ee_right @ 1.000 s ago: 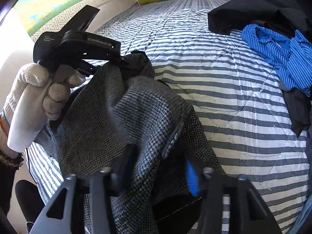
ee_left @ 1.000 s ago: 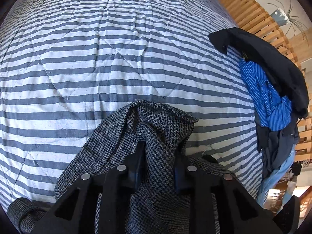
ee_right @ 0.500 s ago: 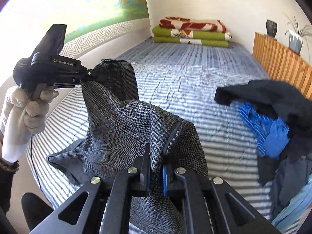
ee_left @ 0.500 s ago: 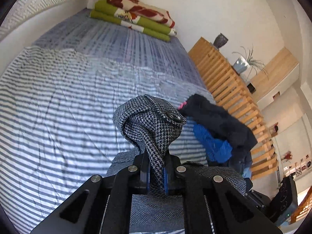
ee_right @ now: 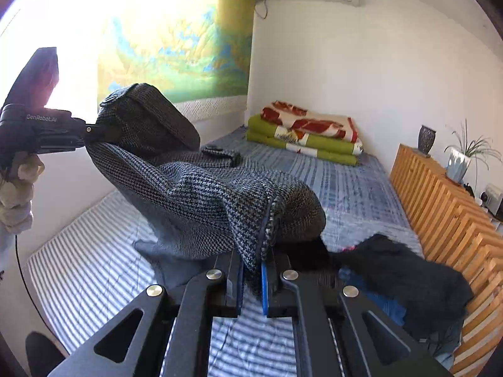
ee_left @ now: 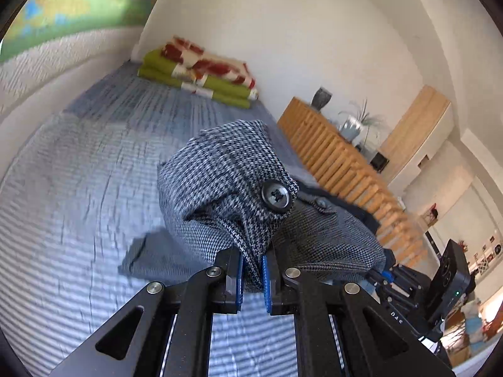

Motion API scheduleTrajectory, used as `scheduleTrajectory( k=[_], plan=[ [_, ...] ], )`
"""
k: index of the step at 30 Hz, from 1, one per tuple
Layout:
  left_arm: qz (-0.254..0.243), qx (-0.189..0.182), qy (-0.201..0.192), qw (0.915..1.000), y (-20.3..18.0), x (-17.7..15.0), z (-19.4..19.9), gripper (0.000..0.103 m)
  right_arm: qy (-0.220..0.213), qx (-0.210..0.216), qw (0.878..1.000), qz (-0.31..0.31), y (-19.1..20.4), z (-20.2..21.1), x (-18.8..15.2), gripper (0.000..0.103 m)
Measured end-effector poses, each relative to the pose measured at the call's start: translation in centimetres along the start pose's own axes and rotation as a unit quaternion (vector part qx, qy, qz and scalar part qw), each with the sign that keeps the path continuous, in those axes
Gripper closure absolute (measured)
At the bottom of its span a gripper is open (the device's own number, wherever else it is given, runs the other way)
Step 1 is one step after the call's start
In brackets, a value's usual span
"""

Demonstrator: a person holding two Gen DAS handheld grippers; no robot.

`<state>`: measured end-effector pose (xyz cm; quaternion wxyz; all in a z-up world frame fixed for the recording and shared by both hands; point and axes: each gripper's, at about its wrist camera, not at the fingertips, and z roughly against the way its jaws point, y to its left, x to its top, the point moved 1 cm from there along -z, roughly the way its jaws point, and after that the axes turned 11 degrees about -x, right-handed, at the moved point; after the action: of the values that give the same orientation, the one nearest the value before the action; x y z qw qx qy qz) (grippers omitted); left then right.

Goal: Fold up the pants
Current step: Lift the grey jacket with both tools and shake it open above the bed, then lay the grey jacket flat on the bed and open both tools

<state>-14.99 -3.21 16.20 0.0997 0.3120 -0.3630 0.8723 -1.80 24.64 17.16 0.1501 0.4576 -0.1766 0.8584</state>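
Note:
Grey houndstooth pants hang in the air above the striped bed. My left gripper is shut on the waistband near its black button. My right gripper is shut on another part of the waistband edge. In the right wrist view the left gripper shows at the far left, held by a gloved hand, with the pants stretched between the two. The legs trail down onto the bed below.
A pile of dark and blue clothes lies on the bed's right side by a wooden slatted cabinet. Folded green and red blankets sit at the head of the bed. A vase and a plant stand on the cabinet.
Both grippers have lifted higher with the pants, and the views now tilt up toward the walls. The waistband has spread wider between the two grippers.

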Motion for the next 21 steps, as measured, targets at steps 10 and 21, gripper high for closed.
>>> scheduleTrajectory(
  k=[10,21],
  plan=[
    [0.109,0.062,0.167,0.9780,11.1,-20.6,-4.7,0.073,0.268,0.025,0.963,0.006,1.9,-1.7,-27.3,0.080],
    [0.131,0.091,0.134,0.9780,15.9,-16.8,-8.6,0.044,0.219,0.017,0.969,-0.115,-2.5,-7.4,-21.9,0.032]
  ],
)
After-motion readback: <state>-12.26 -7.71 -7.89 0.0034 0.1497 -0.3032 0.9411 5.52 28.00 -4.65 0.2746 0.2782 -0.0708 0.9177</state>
